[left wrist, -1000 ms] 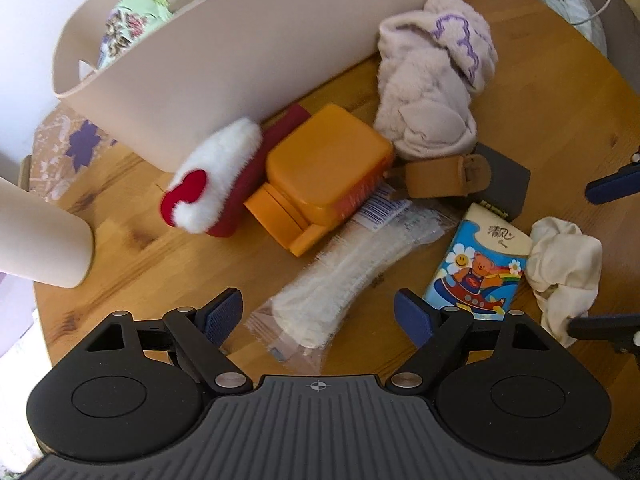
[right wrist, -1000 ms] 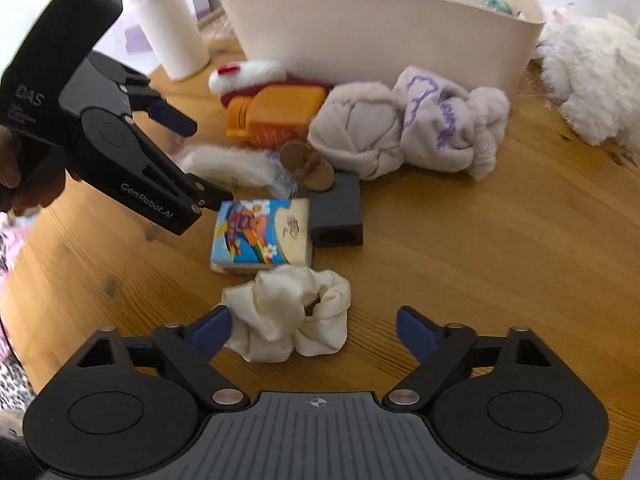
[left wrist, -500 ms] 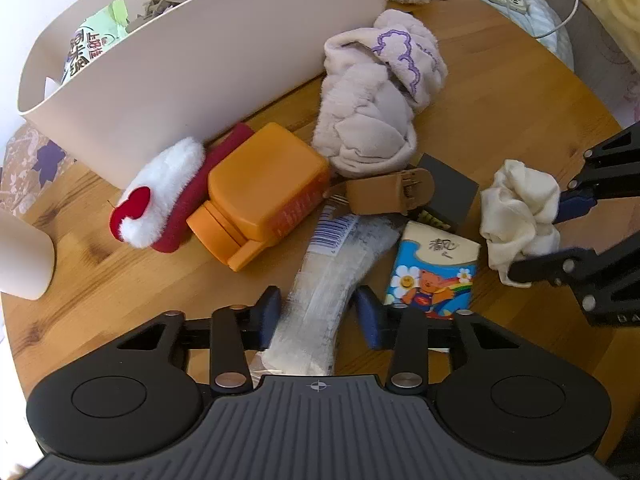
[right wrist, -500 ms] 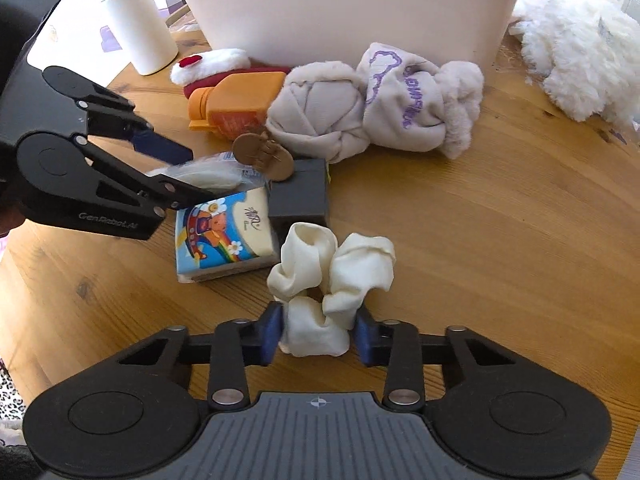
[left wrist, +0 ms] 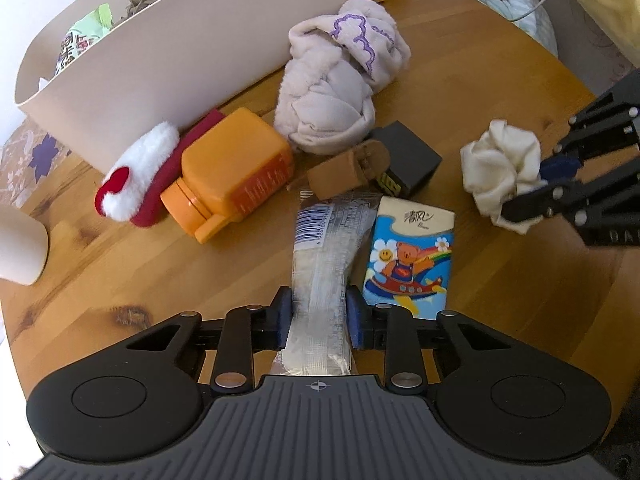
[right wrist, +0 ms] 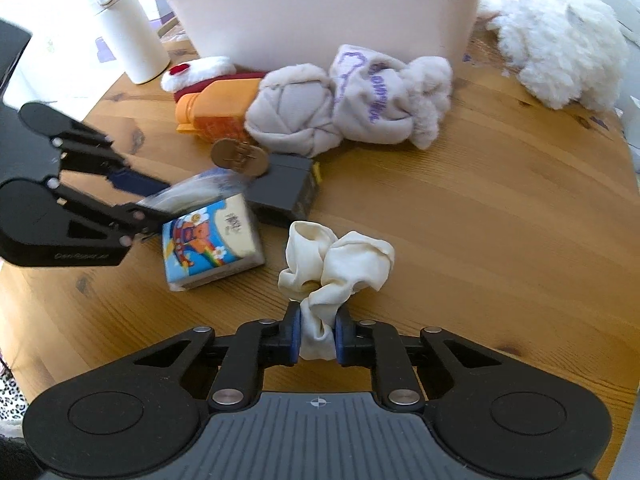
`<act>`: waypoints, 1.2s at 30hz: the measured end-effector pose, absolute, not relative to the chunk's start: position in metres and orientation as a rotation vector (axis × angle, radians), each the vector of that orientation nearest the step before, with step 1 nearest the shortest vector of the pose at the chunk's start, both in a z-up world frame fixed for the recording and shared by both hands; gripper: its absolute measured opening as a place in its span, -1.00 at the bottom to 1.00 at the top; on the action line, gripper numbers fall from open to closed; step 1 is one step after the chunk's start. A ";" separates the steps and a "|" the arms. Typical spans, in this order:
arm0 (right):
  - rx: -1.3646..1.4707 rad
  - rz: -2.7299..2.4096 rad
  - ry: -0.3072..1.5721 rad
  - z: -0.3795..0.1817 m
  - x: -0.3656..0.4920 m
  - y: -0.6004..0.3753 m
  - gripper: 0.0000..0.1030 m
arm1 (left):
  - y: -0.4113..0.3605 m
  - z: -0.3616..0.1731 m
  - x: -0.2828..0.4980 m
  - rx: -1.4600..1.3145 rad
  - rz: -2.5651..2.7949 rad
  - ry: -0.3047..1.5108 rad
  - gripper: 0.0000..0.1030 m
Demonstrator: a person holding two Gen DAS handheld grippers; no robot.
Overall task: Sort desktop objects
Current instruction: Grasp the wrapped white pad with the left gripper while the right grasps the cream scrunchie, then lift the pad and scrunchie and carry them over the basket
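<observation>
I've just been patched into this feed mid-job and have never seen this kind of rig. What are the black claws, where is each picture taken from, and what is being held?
No robot here: a person carries two hand-held grippers, each with a camera looking along its fingers. So one picture is the left gripper's view, the other the right gripper's.

On the wooden table lie an orange bottle, a tissue pack, a dark box, a brown clip, rolled pale cloth and a red and white plush piece, before a beige bin.

The left gripper is closing on a clear plastic packet; the right pinches a cream scrunchie.
</observation>
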State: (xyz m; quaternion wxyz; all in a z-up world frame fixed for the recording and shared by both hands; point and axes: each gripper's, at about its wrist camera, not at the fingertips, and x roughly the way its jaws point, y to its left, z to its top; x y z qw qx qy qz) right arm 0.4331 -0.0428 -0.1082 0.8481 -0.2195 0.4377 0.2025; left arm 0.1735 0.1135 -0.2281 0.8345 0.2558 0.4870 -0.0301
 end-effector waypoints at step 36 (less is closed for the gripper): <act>-0.537 0.462 0.595 0.002 0.448 -0.041 -0.75 | 0.084 -0.114 0.136 0.496 -0.093 0.689 -0.49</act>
